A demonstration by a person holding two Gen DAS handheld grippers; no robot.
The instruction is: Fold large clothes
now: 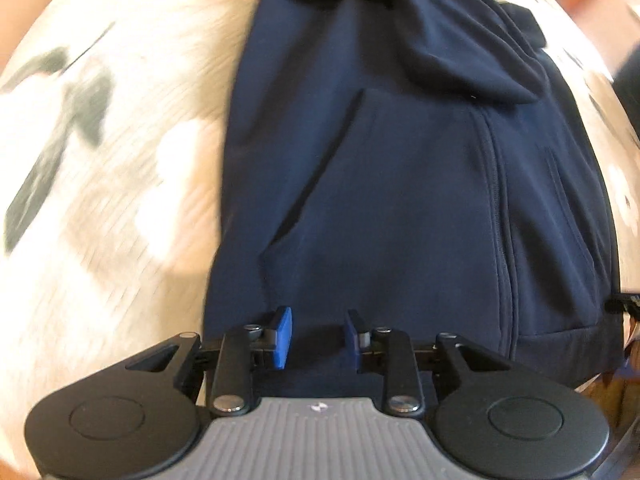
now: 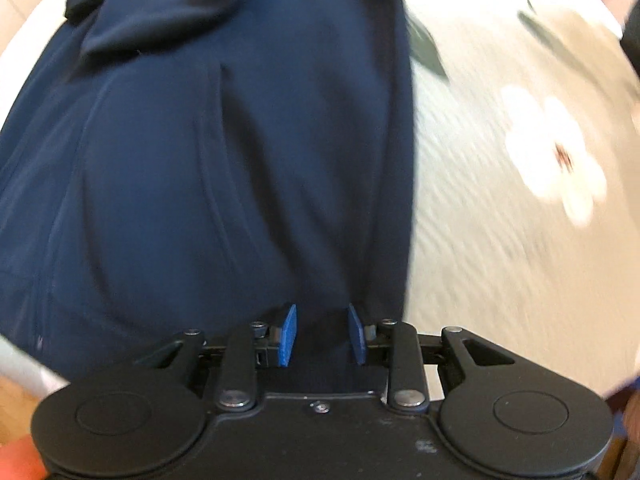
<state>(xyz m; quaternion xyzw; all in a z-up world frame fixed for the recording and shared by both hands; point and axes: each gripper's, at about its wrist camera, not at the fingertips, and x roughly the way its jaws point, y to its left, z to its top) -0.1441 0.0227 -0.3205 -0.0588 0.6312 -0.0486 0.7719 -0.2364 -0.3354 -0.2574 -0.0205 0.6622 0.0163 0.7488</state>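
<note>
A navy zip hoodie (image 1: 400,184) lies flat on a bed cover, its pocket and zipper facing up and sleeves folded across its upper part. It also fills the right wrist view (image 2: 224,160). My left gripper (image 1: 318,336) is open, its blue pads (image 1: 282,336) apart over the hoodie's bottom hem at the left side. My right gripper (image 2: 322,334) is open, its blue pads (image 2: 289,334) apart over the hem near the hoodie's right edge. Whether the fabric lies between the pads I cannot tell.
The hoodie rests on a cream bed cover (image 1: 120,160) printed with white flowers (image 2: 556,160) and grey leaves (image 1: 80,92). Wooden floor (image 2: 16,396) shows beyond the bed's near edge.
</note>
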